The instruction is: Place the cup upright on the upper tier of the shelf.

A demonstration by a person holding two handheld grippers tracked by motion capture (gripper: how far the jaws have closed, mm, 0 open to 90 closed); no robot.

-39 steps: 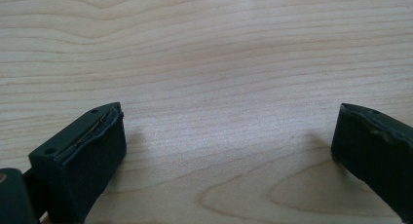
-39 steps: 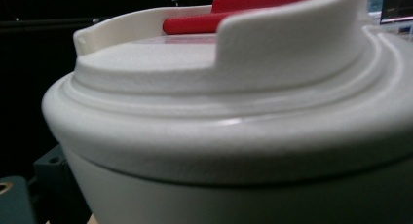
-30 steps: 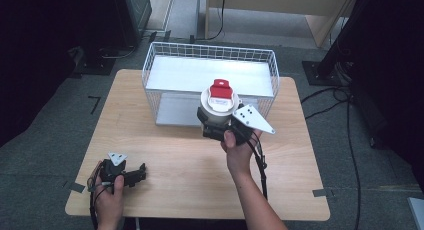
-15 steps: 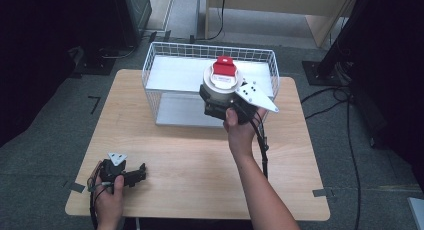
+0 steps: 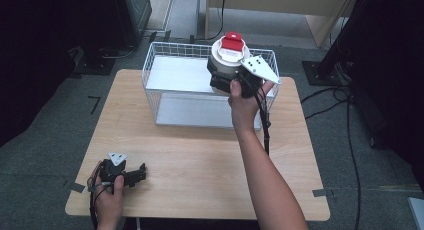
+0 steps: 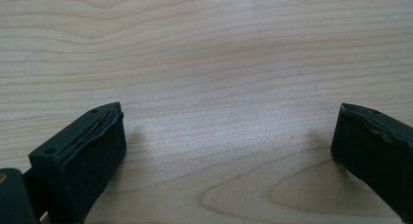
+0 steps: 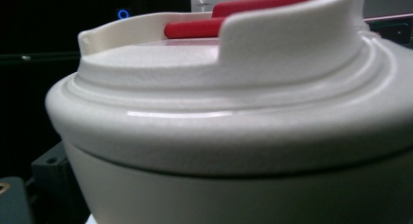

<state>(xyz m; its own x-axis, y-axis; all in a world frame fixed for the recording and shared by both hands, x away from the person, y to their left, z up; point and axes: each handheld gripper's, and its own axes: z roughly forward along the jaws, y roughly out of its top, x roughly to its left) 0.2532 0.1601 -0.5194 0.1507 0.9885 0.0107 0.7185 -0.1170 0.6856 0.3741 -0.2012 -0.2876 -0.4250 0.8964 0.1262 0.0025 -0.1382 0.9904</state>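
A white round container with a red flap on its lid [image 5: 229, 51] hangs in the air above the right part of the white wire basket [image 5: 165, 52]. My right gripper [image 5: 225, 82] is shut on the container's body from the near side. In the right gripper view the container [image 7: 234, 131] looms very close, its red flap [image 7: 234, 14] at the top, and the jaws are mostly hidden behind it. My left gripper [image 5: 139, 174] rests low over the table's front left corner, open, with bare wood between its fingers [image 6: 83, 156].
The wooden table [image 5: 200, 170] has its front edge near my left hand. The basket has a white floor and sits at the table's far side. Dark stands and cables [image 5: 345, 105] surround the table on the grey floor.
My right gripper has carried the container up and away from me, from the basket's front edge to above its far right part. The left gripper has stayed put.
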